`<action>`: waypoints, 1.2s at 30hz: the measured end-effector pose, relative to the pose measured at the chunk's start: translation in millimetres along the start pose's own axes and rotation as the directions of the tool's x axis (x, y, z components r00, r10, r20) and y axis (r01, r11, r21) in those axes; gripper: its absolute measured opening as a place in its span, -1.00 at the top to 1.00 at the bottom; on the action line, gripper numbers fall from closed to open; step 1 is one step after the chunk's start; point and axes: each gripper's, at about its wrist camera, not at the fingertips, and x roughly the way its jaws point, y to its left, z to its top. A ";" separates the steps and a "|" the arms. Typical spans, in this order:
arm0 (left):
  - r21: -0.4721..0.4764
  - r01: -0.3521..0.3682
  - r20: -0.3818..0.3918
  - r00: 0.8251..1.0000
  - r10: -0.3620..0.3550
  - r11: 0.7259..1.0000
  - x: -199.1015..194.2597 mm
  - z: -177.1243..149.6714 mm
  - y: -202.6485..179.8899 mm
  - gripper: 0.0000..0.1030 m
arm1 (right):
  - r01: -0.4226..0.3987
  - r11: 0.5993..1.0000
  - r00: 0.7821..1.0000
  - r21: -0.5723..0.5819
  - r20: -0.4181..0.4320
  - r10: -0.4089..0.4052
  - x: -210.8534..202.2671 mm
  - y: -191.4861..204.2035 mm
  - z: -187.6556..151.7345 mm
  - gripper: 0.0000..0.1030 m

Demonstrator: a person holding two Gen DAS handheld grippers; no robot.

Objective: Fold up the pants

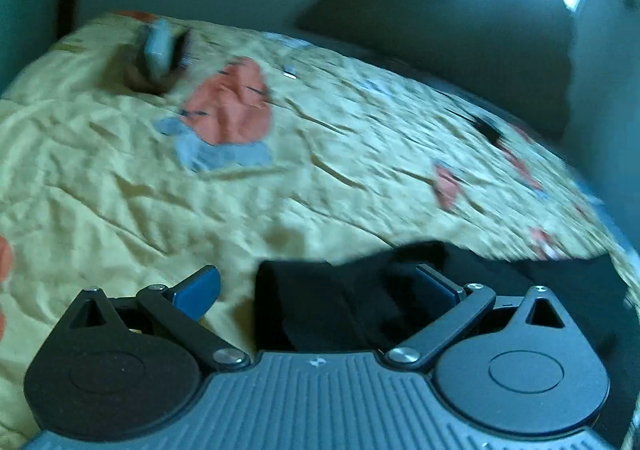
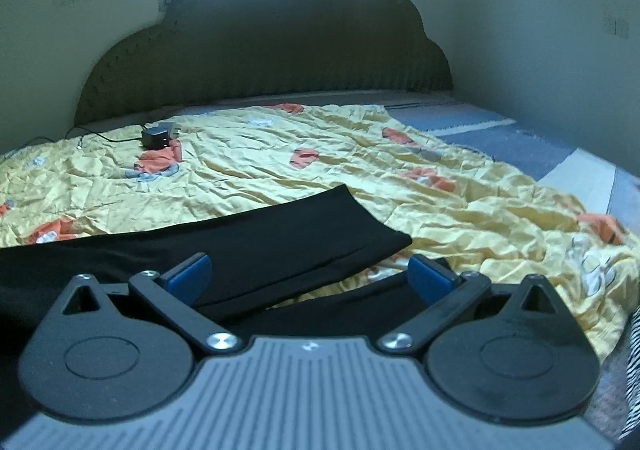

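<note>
Both hand-held grippers wide open w/ nothing held, left (image 1: pixel 318 286) and right (image 2: pixel 308 274) over black pants (image 2: pixel 280 242) on the bed, so grabbing just one layer prob drags the fold crooked.

Left wrist view motion-blurred throughout; far edge of yellow bedspread (image 1: pixel 120 178) smeared. Small grey-blue object (image 1: pixel 160 50) near its far left corner too blurred to identify. Black pants (image 1: pixel 320 306) mostly hidden behind left gripper (image 1: pixel 318 286) body, cut off at right edge; which part lies between the fingers unclear. Right wrist view: pants (image 2: pixel 260 246) run off left edge, lower portion hidden behind right gripper (image 2: pixel 308 276). Striped item (image 2: pixel 632 362) cut by right edge, unidentifiable. Small dark box (image 2: pixel 154 138) with cable, too small to tell.
</note>
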 end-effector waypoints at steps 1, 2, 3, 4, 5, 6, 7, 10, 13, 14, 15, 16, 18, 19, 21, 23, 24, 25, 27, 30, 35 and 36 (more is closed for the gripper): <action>0.011 0.024 0.000 1.000 -0.024 1.000 -1.0 -2.2 -2.8 -0.99 | 0.007 1.000 1.000 -0.002 0.004 -0.007 0.3 0.7 0.2 -1.00; 0.029 0.051 -0.002 0.999 -0.051 0.998 -1.1 -4.0 -6.5 -0.99 | 0.015 1.000 1.000 0.000 0.005 -0.015 1.3 0.7 0.9 -1.00; 0.049 0.058 -0.003 0.998 -0.058 0.997 -0.1 -5.3 -10.6 -0.99 | 0.017 1.000 1.000 0.004 0.004 -0.017 2.4 0.4 1.6 -1.00; 0.071 0.055 -0.006 0.998 -0.055 0.996 1.8 -5.7 -14.5 -0.99 | 0.018 1.000 1.000 0.010 0.004 -0.018 3.1 -0.1 2.3 -1.00; 0.081 0.048 -0.004 0.999 -0.048 0.996 4.1 -5.8 -16.6 -0.99 | 0.021 1.000 1.000 0.018 0.003 -0.021 4.0 -0.4 2.5 -1.00; 0.079 0.041 -0.001 0.999 -0.041 0.996 7.0 -5.5 -16.9 -0.99 | 0.025 0.999 1.000 0.023 0.002 -0.025 4.7 -0.3 2.4 -1.00; 0.072 0.039 0.001 0.999 -0.039 0.997 10.2 -4.9 -16.1 -0.99 | 0.025 0.999 1.000 0.026 0.001 -0.025 5.5 0.6 2.7 -1.00; 0.063 0.029 0.016 0.999 -0.030 0.998 12.5 -4.7 -14.6 -0.75 | 0.026 1.000 1.000 0.015 0.003 -0.026 5.7 3.6 2.0 -1.00; 0.084 -0.047 0.055 0.998 0.042 0.995 3.8 -5.3 -16.9 0.18 | 0.045 0.999 0.999 -0.015 0.014 -0.045 5.6 7.3 0.5 -1.00; 0.084 -0.078 0.053 0.996 0.074 0.993 3.4 -4.5 -16.2 0.31 | 0.055 0.998 0.998 -0.024 0.018 -0.054 5.9 7.4 0.1 -1.00; 0.077 -0.090 0.048 0.995 0.087 0.993 3.6 -4.9 -15.1 0.33 | 0.060 0.998 0.998 -0.028 0.022 -0.059 6.4 6.6 -0.5 -1.00; 0.078 -0.097 0.043 0.995 0.094 0.992 4.8 -5.6 -15.7 0.34 | 0.058 0.998 0.998 -0.027 0.021 -0.058 7.6 4.9 -0.9 -1.00; 0.094 -0.126 0.053 0.991 0.122 0.988 4.5 -7.3 -21.7 0.37 | 0.054 0.998 0.999 -0.011 0.006 -0.054 11.9 0.3 -0.8 -1.00; 0.111 -0.140 0.064 0.989 0.134 0.984 3.1 -8.2 -27.1 0.38 | 0.055 0.998 0.998 -0.001 0.000 -0.055 13.9 -2.3 -1.0 -1.00; 0.141 -0.165 0.077 0.985 0.156 0.976 0.4 -8.7 -35.5 0.40 | 0.063 0.998 0.998 0.021 -0.011 -0.062 17.5 -8.6 -1.2 -1.00; 0.149 -0.193 0.086 0.980 0.182 0.970 -3.6 -8.1 -41.7 0.45 | 0.069 0.997 0.997 0.039 -0.018 -0.068 20.4 -15.2 -1.8 -1.00; 0.145 -0.194 0.091 0.979 0.182 0.970 -6.6 -7.7 -44.5 0.53 | 0.066 0.997 0.998 0.043 -0.019 -0.065 21.9 -18.6 -2.2 -1.00; 0.139 -0.196 0.097 0.978 0.183 0.971 -10.6 -7.4 -47.2 0.57 | 0.063 0.997 0.998 0.045 -0.017 -0.063 23.4 -21.5 -1.8 -1.00; 0.133 -0.212 0.114 0.974 0.197 0.968 -17.6 -7.3 -52.9 0.59 | 0.063 0.997 0.998 0.047 -0.018 -0.063 28.4 -27.9 1.2 -1.00; 0.115 -0.203 0.119 0.975 0.189 0.972 -22.9 -9.7 -58.2 0.60 | 0.066 0.996 0.998 0.059 -0.020 -0.065 39.2 -41.0 9.7 -1.00; 0.117 -0.231 0.118 0.969 0.218 0.966 -24.3 -13.8 -68.7 0.61 | -0.001 0.990 0.999 0.144 -0.048 0.008 72.9 -76.5 31.7 -1.00; 0.113 -0.233 0.115 0.969 0.220 0.966 -24.1 -14.3 -70.5 0.61 | -0.018 0.986 0.998 0.164 -0.056 0.027 82.6 -83.3 35.9 -1.00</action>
